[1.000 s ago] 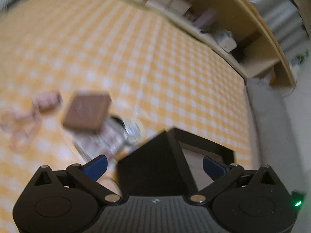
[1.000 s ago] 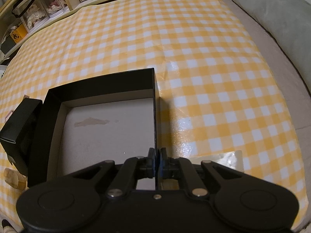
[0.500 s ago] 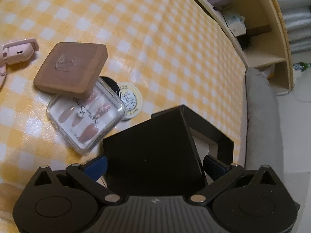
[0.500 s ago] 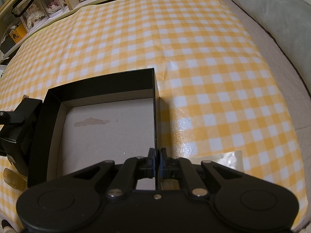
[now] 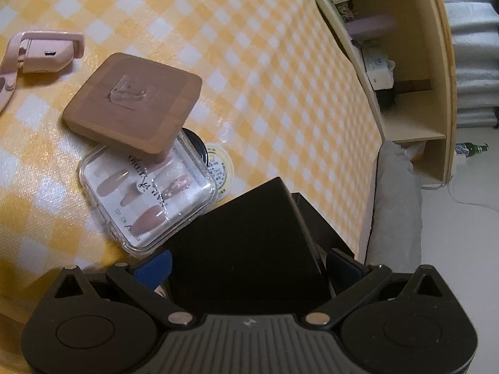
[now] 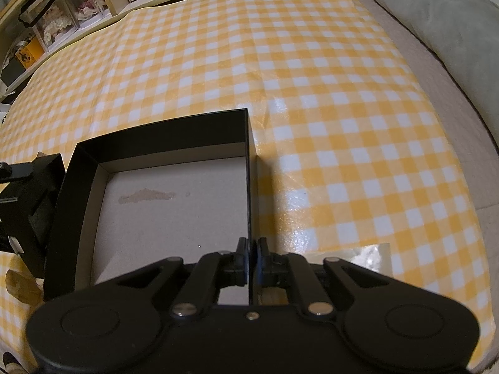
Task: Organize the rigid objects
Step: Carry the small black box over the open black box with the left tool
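Observation:
My left gripper (image 5: 248,269) is shut on a small black box (image 5: 246,243) and holds it beside the open black tray. The small box also shows at the left edge of the right wrist view (image 6: 28,205). My right gripper (image 6: 252,260) is shut on the right wall of the open black tray (image 6: 156,143), which has a bare grey floor. Ahead of the left gripper lie a brown square compact (image 5: 134,101), resting on a clear case of press-on nails (image 5: 146,196), a round yellow-labelled tin (image 5: 220,166) and a pink device (image 5: 46,51).
A yellow-and-white checked cloth (image 6: 280,62) covers the surface. A grey cushion (image 6: 443,15) lies at the right. Wooden shelves (image 5: 405,93) with boxes stand beyond the far edge. Clear storage boxes (image 6: 62,15) line the back left.
My left gripper has swung and moved closer to the compact and nail case, still gripping the small black box. My right gripper and the tray have stayed put.

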Motion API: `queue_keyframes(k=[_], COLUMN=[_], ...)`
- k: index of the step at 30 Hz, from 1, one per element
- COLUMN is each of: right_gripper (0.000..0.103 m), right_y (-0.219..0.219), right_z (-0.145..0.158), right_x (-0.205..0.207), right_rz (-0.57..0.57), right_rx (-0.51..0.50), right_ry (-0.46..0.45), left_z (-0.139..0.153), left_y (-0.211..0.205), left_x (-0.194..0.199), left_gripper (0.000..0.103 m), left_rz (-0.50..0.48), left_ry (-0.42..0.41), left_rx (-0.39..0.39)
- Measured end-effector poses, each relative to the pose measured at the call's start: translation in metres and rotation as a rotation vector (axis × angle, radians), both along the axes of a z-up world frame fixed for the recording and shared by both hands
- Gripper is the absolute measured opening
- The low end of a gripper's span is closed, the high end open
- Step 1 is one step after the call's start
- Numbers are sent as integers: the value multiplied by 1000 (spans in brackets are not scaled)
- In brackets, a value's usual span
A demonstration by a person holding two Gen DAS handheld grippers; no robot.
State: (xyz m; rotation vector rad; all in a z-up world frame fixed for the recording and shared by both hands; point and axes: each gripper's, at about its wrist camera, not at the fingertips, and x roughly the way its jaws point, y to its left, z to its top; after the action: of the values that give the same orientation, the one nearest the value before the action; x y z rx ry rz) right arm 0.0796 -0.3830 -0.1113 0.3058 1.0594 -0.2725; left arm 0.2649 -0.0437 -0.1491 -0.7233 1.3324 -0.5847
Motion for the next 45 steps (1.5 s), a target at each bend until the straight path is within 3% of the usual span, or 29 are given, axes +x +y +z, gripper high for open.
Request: queue_keyframes(k=[6, 10, 14, 19, 24, 31, 37, 45], right_gripper=[8, 9, 12, 11, 11, 11, 11, 11], right_y=[4, 4, 4, 2, 2, 3, 1, 1], right_z=[2, 3, 4, 5, 5, 5, 5, 5], right_x=[4, 4, 3, 3, 3, 2, 2, 1], right_rz=[0, 0, -4, -6, -7, -8, -7, -7], right_rx=[-1, 3, 0, -1, -1, -1, 0, -3], right_ry=[-3, -7, -8, -10, -9, -9, -9, -8], left_z=[7, 8, 21, 29, 45, 49, 52, 80], left_y=[-4, -21, -35, -32, -35, -51, -31, -25], left_x=[-8, -13, -23, -22, -31, -47, -44, -52], left_gripper=[103, 103, 103, 101, 83, 57, 48, 42], left_rz=[-11, -71, -130, -126, -171, -284, -258, -187], left_ry=[-48, -7, -98, -104, -205, -259, -245, -341], left_rx=[29, -25, 30, 18, 145, 347, 354, 412])
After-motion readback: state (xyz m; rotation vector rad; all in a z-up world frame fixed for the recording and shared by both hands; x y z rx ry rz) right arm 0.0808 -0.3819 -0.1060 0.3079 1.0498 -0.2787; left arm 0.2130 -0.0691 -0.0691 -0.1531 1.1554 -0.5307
